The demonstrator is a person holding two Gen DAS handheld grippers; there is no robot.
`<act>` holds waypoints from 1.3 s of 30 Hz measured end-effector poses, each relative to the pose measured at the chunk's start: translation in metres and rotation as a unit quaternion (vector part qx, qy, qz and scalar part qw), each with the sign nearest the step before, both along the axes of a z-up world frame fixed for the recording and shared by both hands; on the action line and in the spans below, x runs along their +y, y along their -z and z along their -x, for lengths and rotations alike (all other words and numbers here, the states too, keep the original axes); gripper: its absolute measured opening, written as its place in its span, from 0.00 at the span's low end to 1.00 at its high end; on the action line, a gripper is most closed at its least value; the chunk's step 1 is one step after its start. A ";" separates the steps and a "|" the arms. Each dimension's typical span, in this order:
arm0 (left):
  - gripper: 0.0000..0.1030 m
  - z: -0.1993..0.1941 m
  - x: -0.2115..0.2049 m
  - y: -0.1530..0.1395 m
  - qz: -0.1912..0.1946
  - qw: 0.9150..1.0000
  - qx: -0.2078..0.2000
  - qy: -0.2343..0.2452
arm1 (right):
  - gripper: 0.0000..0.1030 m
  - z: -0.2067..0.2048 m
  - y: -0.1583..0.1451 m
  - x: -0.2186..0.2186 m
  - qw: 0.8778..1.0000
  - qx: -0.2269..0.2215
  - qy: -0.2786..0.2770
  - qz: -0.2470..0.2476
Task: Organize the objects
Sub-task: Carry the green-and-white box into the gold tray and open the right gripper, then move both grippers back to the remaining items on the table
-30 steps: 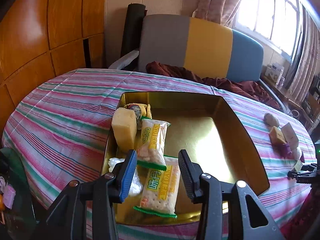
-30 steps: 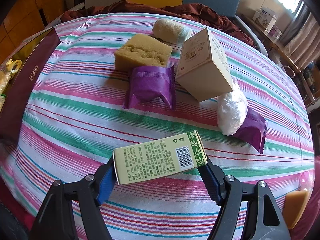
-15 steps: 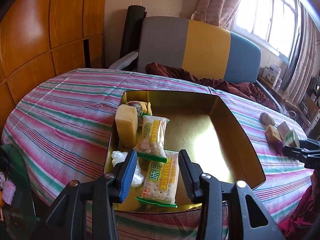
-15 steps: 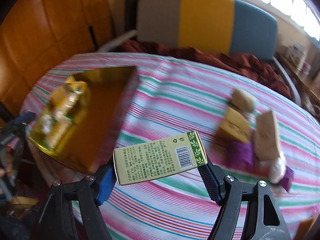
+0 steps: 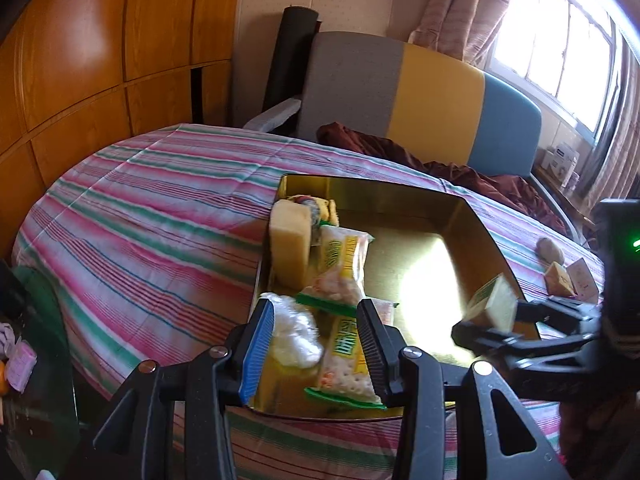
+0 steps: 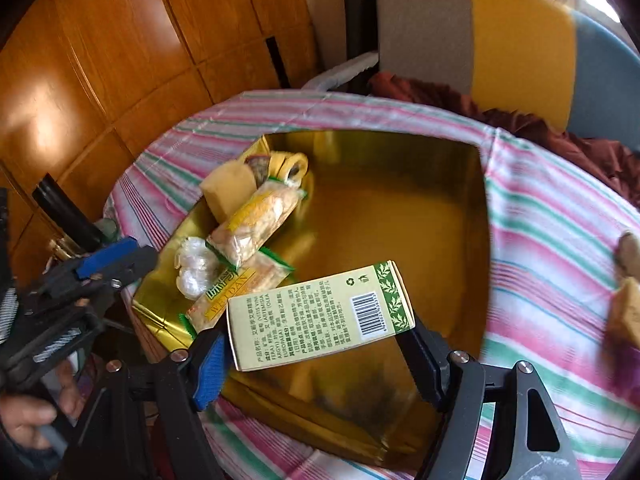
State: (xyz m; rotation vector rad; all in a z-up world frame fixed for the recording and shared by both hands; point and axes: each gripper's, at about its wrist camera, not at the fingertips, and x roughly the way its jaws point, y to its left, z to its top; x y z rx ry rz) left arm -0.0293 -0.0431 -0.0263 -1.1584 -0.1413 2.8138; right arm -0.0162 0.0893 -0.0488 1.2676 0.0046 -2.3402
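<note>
Right gripper [image 6: 316,354] jaws clamped on green-and-cream carton [image 6: 320,316], held above the gold tray [image 6: 400,200], near its front right part. Left gripper [image 5: 316,344] jaws spread, holding nothing, at the tray's near-left end over a white plastic-wrapped lump [image 5: 294,334] and cracker packet [image 5: 346,360]. Second cracker packet [image 5: 340,268] and yellow sponge block [image 5: 290,246] sit along tray's left side. Tray rests on striped-cloth surface [image 5: 152,216].
</note>
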 end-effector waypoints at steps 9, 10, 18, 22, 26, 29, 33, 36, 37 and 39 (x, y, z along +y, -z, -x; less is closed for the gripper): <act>0.42 0.000 -0.003 0.005 0.003 1.000 -0.006 -0.004 | 0.88 -0.003 0.028 -0.027 0.998 -0.037 -0.041 0.008; 0.42 0.000 -0.002 0.005 0.003 1.000 -0.007 -0.003 | 0.91 -0.005 0.029 -0.026 0.998 -0.036 -0.042 0.012; 0.42 -0.004 0.005 0.000 0.010 1.000 0.000 0.003 | 0.96 -0.019 0.018 -0.012 0.999 -0.016 -0.026 0.027; 0.42 -0.007 0.009 -0.002 0.014 1.000 0.004 0.011 | 1.00 -0.027 0.006 -0.003 1.000 0.012 -0.010 0.019; 0.42 -0.008 0.015 -0.003 0.017 1.000 0.006 0.018 | 1.00 -0.034 -0.003 0.008 0.999 0.036 0.009 0.009; 0.42 -0.010 0.020 -0.004 0.019 0.999 0.007 0.028 | 1.00 -0.038 -0.009 0.019 0.998 0.051 0.024 0.000; 0.42 -0.011 0.028 -0.003 0.020 0.999 0.006 0.040 | 1.00 -0.040 -0.015 0.043 0.997 0.060 0.055 -0.001; 0.42 -0.012 0.036 -0.003 0.024 0.998 0.005 0.051 | 1.00 -0.040 -0.021 0.063 0.995 0.064 0.077 -0.006; 0.42 -0.012 0.039 -0.003 0.024 0.998 0.005 0.055 | 1.00 -0.039 -0.022 0.071 0.994 0.065 0.084 -0.009; 0.42 -0.013 0.043 -0.003 0.026 0.998 0.004 0.061 | 1.00 -0.037 -0.025 0.085 0.993 0.065 0.100 -0.017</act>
